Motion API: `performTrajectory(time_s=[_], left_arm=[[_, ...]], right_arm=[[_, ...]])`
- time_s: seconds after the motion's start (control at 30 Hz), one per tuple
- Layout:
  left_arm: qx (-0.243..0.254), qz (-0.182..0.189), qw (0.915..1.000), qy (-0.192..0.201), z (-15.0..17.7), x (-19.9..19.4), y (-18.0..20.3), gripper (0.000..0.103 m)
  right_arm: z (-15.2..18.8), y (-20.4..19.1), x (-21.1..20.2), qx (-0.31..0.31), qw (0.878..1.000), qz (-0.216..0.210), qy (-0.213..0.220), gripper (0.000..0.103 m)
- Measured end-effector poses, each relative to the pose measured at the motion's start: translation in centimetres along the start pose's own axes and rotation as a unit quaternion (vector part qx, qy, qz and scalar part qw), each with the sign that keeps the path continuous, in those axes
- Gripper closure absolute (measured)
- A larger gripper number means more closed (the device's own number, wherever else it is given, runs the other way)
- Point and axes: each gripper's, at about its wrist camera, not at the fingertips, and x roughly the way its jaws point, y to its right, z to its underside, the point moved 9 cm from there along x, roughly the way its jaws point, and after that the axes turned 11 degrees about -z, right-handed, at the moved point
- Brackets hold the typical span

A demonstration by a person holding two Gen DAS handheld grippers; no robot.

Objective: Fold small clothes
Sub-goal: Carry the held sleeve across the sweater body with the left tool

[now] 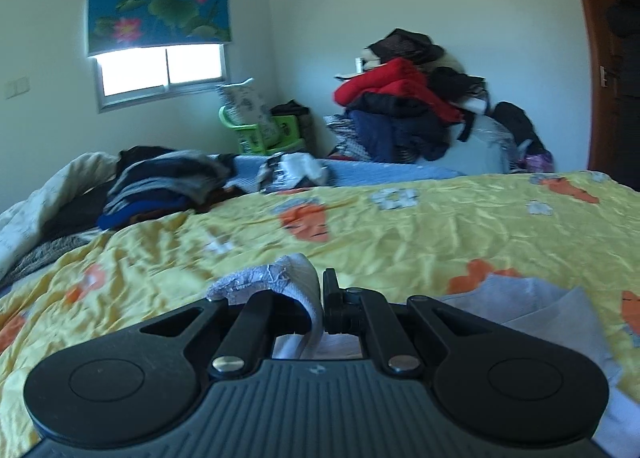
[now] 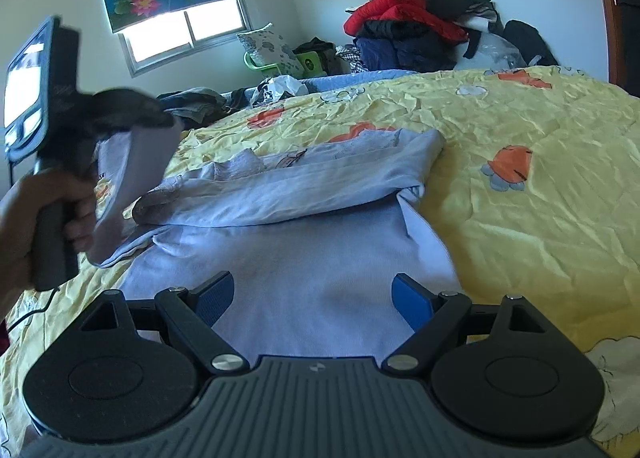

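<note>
Pale lilac cotton garment [image 2: 304, 242] spread on yellow carrot-print bedcover [image 2: 540, 193], one edge pinched in left gripper [image 1: 320, 298], jaws of right gripper [image 2: 312, 298] wide above fabric: carry edge across evenly, keeping tension.

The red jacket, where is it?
In the right wrist view, the red jacket sits upper right in the clothes pile against the wall, beyond the yellow bedspread.

One shirt [image 2: 304, 217], two tools [image 2: 312, 298].
</note>
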Motion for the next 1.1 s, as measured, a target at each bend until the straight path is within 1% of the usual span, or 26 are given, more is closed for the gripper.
performTrajectory(time_s=[0.2, 0.33, 0.67, 0.87, 1.1], left_arm=[[0.022, 0.018, 0.9996, 0.007, -0.7, -0.2, 4.1, 0.098], [0.022, 0.034, 0.9992, 0.001, -0.6, -0.4, 6.2, 0.098], [0.051, 0.072, 0.9961, -0.002, -0.3, -1.2, 11.9, 0.098], [0.06, 0.089, 0.9942, -0.013, 0.4, -1.2, 14.2, 0.098], [0.072, 0.097, 0.9925, -0.02, 1.1, -1.1, 15.9, 0.098]], right_arm=[[0.2, 0.8, -0.6, 0.01, 1.0, 0.003, 0.004, 0.015], [0.4, 1.2, -1.0, 0.015, 1.0, 0.004, 0.007, 0.015], [0.8, 1.9, -1.7, 0.024, 1.0, 0.011, 0.008, 0.015], [1.0, 1.9, -2.1, 0.023, 1.0, 0.015, 0.007, 0.015], [1.2, 2.3, -2.4, 0.03, 0.999, 0.017, 0.007, 0.015]])
